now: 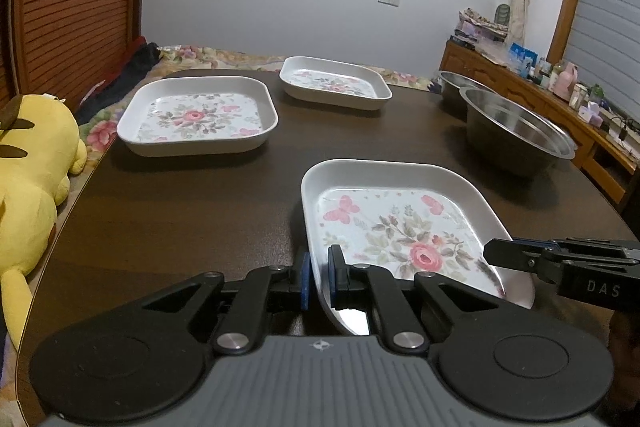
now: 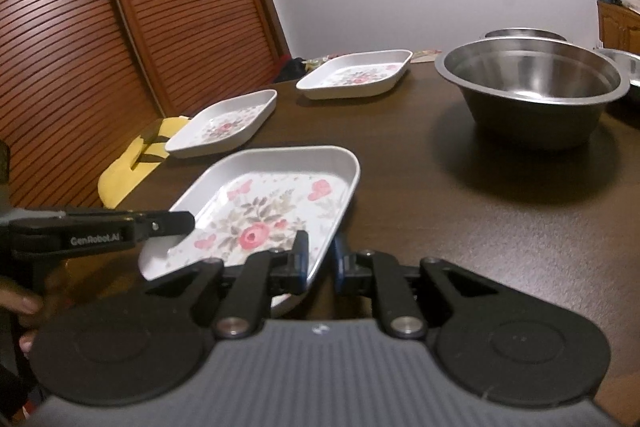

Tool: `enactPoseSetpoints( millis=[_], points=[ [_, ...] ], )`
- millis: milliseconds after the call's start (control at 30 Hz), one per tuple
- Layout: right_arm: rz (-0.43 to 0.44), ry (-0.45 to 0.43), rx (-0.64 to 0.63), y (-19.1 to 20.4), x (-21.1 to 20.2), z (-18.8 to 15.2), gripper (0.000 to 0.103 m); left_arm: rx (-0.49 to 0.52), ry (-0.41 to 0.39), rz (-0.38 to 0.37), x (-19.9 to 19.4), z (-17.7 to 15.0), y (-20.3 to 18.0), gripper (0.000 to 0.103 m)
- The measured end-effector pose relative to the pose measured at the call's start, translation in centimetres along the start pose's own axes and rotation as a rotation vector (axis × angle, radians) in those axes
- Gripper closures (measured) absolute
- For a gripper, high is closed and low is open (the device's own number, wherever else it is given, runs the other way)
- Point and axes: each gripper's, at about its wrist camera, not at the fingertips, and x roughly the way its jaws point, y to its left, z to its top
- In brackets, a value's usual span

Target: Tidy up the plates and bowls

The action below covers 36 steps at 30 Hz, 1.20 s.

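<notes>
A white square floral plate [image 1: 404, 223] is held at the near side of the dark table [image 1: 192, 211]. My left gripper [image 1: 320, 277] is shut on its left rim. My right gripper [image 2: 320, 259] is shut on its right rim; the plate also shows in the right wrist view [image 2: 272, 203]. Two more floral plates lie further back: one at the left [image 1: 198, 115] and one at the far middle [image 1: 334, 83]. They also show in the right wrist view, the nearer [image 2: 224, 125] and the farther [image 2: 356, 73]. Steel bowls [image 1: 516, 131] stand at the right, the nearest large in the right wrist view [image 2: 532, 87].
A yellow plush toy [image 1: 28, 179] lies off the table's left edge, beside a floral bedspread [image 1: 100, 131]. A slatted wooden door [image 2: 120, 27] stands at the left. A cluttered wooden sideboard [image 1: 560, 91] runs along the right wall.
</notes>
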Motion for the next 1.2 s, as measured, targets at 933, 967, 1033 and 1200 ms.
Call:
enactPoseSetpoints(
  millis=[933,967,1033,1200],
  points=[
    [0.018,-0.155,-0.159,1.5,-1.9,7.9,0.051,-0.017,-0.126,0.097,-1.7,5.4,4.1,0.059],
    [0.034,-0.155,-0.169,1.8,-1.5,8.5,0.052,-0.015,-0.128,0.105,-1.6,5.8,4.6,0.058],
    [0.064,-0.148,-0.203,2.8,-0.5,9.8,0.052,-0.009,-0.130,0.122,-1.2,6.5,5.7,0.056],
    [0.111,-0.091,-0.241,4.7,2.8,12.0,0.052,-0.015,-0.119,0.137,0.4,7.8,8.9,0.055]
  ],
)
